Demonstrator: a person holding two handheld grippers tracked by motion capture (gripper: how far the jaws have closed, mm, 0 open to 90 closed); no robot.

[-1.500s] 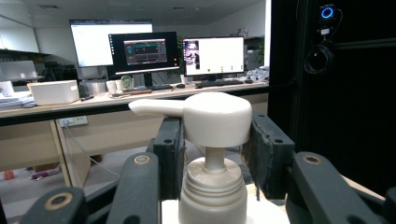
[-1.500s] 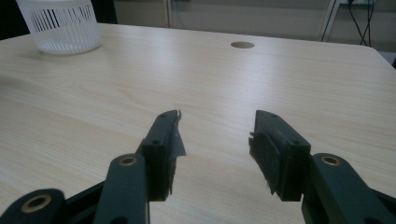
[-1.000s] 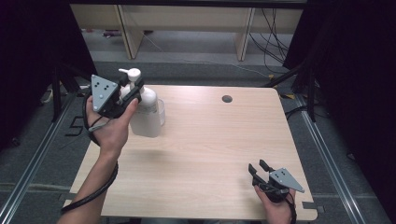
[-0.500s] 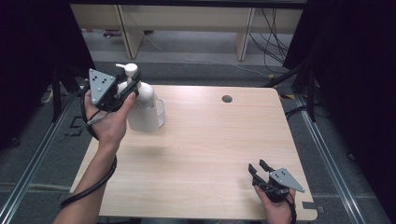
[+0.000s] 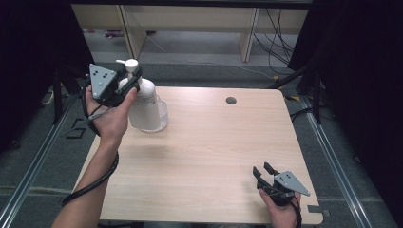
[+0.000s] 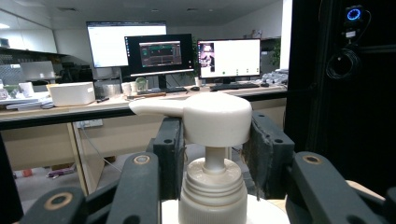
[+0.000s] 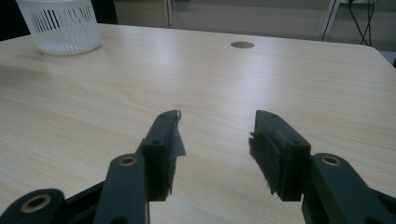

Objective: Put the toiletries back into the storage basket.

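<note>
A white pump bottle (image 5: pixel 144 97) hangs tilted over the table's far left corner, its lower part in or just above a translucent white basket (image 5: pixel 163 114). My left gripper (image 5: pixel 132 79) is shut on the bottle below its pump head. In the left gripper view the pump head (image 6: pixel 215 116) rises between the two black jaws of that gripper (image 6: pixel 215 149), spout pointing left. My right gripper (image 5: pixel 262 170) rests at the table's near right, open with nothing between its jaws (image 7: pixel 217 135). The basket (image 7: pixel 60 28) stands far off at the upper left of the right gripper view.
The wooden table (image 5: pixel 214 142) has a round cable hole (image 5: pixel 231 100) near its far edge, also in the right gripper view (image 7: pixel 242 45). Metal rails run along the floor on both sides. Desks with monitors stand beyond the table.
The left gripper has carried the pump bottle a little up and to the left, away from the basket. The right gripper has stayed where it was.
</note>
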